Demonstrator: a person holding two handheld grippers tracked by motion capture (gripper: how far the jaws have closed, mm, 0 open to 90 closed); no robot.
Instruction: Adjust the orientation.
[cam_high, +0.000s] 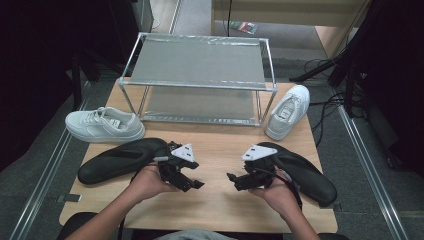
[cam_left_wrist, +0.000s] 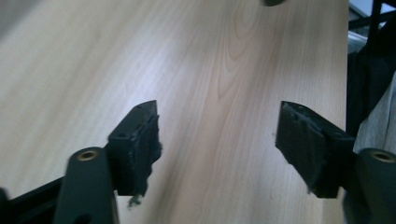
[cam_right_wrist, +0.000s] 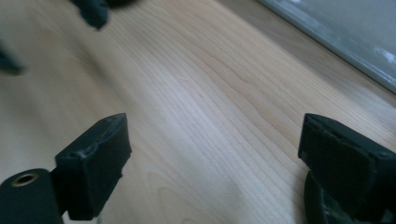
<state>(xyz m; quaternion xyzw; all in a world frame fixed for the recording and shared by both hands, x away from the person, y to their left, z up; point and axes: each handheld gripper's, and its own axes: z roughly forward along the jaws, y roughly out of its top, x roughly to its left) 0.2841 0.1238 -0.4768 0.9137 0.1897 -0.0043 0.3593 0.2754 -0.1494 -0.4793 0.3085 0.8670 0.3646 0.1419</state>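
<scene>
While both grippers are hovering low over the bare middle of the counter (cam_high: 215, 150), nothing is sitting between their fingers: the left gripper (cam_high: 194, 183) is holding its fingers (cam_left_wrist: 137, 144) spread wide over plain wood grain, and the right gripper (cam_high: 234, 179) is showing the same wide gap between its fingers (cam_right_wrist: 95, 161) in its own view. Nearest to them are lying two long black insoles, the left insole (cam_high: 117, 160) stretching toward the lower left of the frame beside the person's left hand, the right insole (cam_high: 305, 172) running toward the lower right, partly under the right hand. Each is looking thin, light and floppy, so a pinch at one end would likely be leaving the rest drooping; taking the edge near the middle or the firmer heel seems the safer hold. Two white sneakers are waiting farther back, one sneaker (cam_high: 104, 125) at centre left, the other sneaker (cam_high: 287, 111) at the upper right, flanking a metal shoe rack (cam_high: 197, 65)
</scene>
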